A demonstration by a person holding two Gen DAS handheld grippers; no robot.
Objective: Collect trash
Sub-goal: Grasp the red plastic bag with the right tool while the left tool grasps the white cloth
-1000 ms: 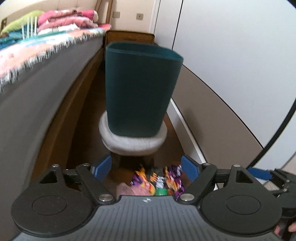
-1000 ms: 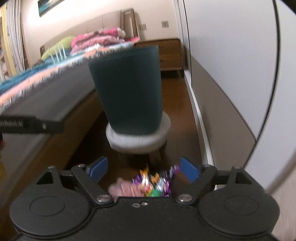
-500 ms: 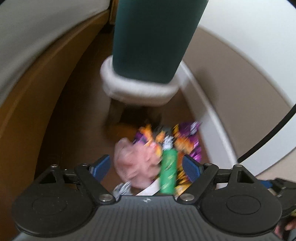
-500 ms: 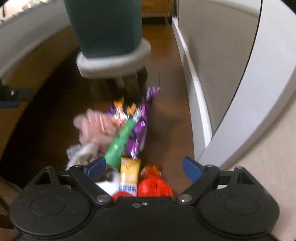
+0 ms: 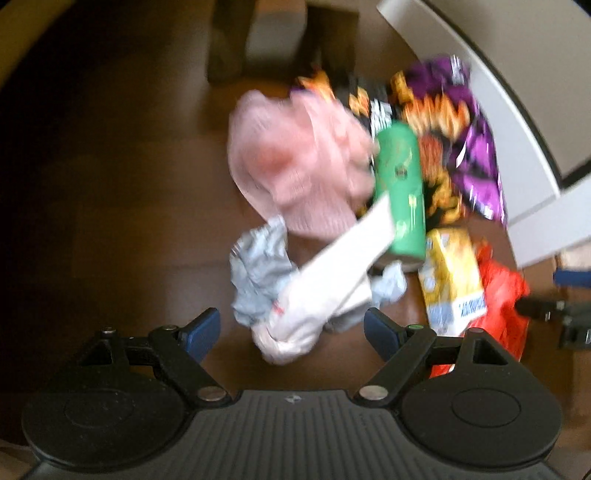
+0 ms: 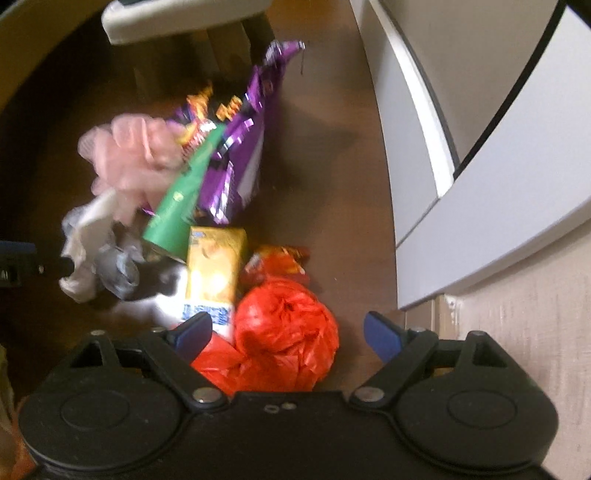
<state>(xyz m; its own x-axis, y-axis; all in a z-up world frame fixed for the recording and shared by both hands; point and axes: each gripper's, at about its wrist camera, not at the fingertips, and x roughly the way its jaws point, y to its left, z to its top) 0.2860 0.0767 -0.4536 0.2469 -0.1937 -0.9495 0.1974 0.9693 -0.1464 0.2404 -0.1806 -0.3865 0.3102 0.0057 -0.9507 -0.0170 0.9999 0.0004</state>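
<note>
Both tongs point steeply down at a heap of trash on the dark wood floor, and both stand wide apart with nothing gripped.

The left gripper (image 5: 291,326) has its blue pads spread – a white crumpled wrapper (image 5: 325,291) and a pale grey wad (image 5: 258,273) lie below the gap, not pinched; whether the pads touch them cannot be told through the blur. From that gap, a pink puff (image 5: 295,162) sits at 12 o'clock, a green can (image 5: 400,192) at 1 o'clock, a purple bag (image 5: 454,140) beyond it, and a yellow carton (image 5: 452,280) at 2 o'clock, just beside a red bag (image 5: 502,306).

The right gripper (image 6: 288,332) is likewise released. The red bag (image 6: 286,332) lies under the space between its pads, nearer the left pad, apparently clear of both. The yellow carton (image 6: 214,273) is at 11 o'clock, touching the red bag; the green can (image 6: 181,199) and the purple bag (image 6: 240,155) lie further out, the pink puff (image 6: 133,155) at 10 o'clock. A stool (image 6: 166,18) stands at the top, a white cabinet (image 6: 480,129) at 2 o'clock
</note>
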